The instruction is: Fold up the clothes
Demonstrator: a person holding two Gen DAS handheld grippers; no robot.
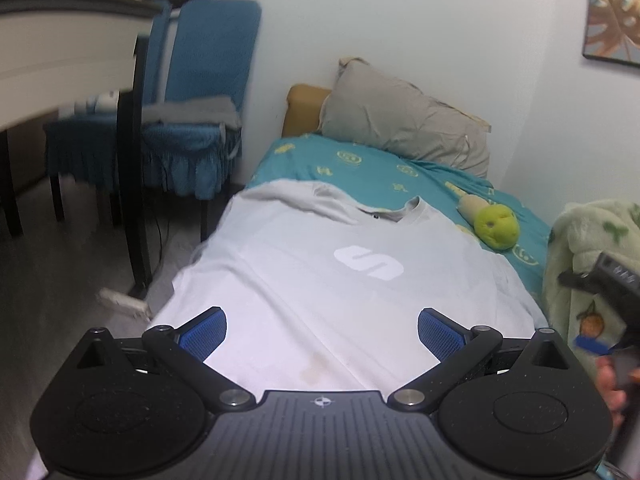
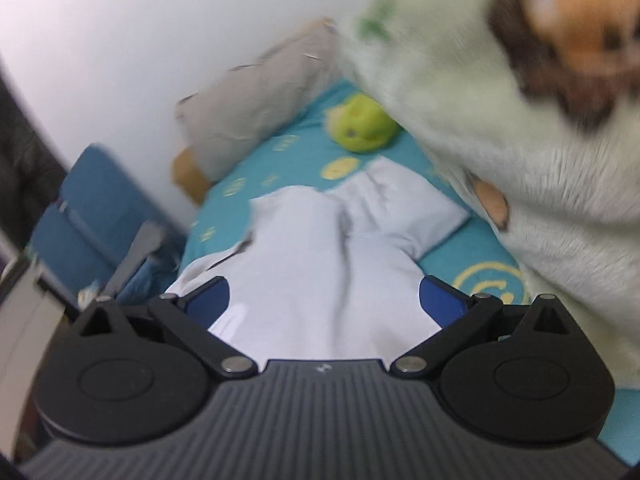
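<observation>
- The left gripper (image 1: pixel 322 330) is seen at the bottom of the left wrist view with its blue pads (image 1: pixel 204 332) spread wide apart; nothing is held between them; it is poised over the lower part of the white T-shirt (image 1: pixel 320 264), probably so that the hem can be taken.
- The right gripper (image 2: pixel 324 300) is likewise shown with its jaws parted and empty at the bottom of the right wrist view; the shirt cloth lies between and beyond the fingers; whether it is touched cannot be told.
- The T-shirt is laid face up across the teal bedsheet (image 1: pixel 360 164) in the middle of both frames, its collar toward the grey pillow (image 1: pixel 408 120); it appears spread flat so that folding can begin; no fold is judged to be made yet.
- In the left view alone are shown the chest logo (image 1: pixel 368 262), the blue chairs (image 1: pixel 200 92) at upper left, and a framed picture (image 1: pixel 612 12) at upper right.
- In the right view alone the right sleeve (image 2: pixel 404 208) is shown spread; a pale green fleece blanket (image 2: pixel 500 140) fills the upper right, blurred; the green plush toy (image 2: pixel 362 124) is seen in both.
</observation>
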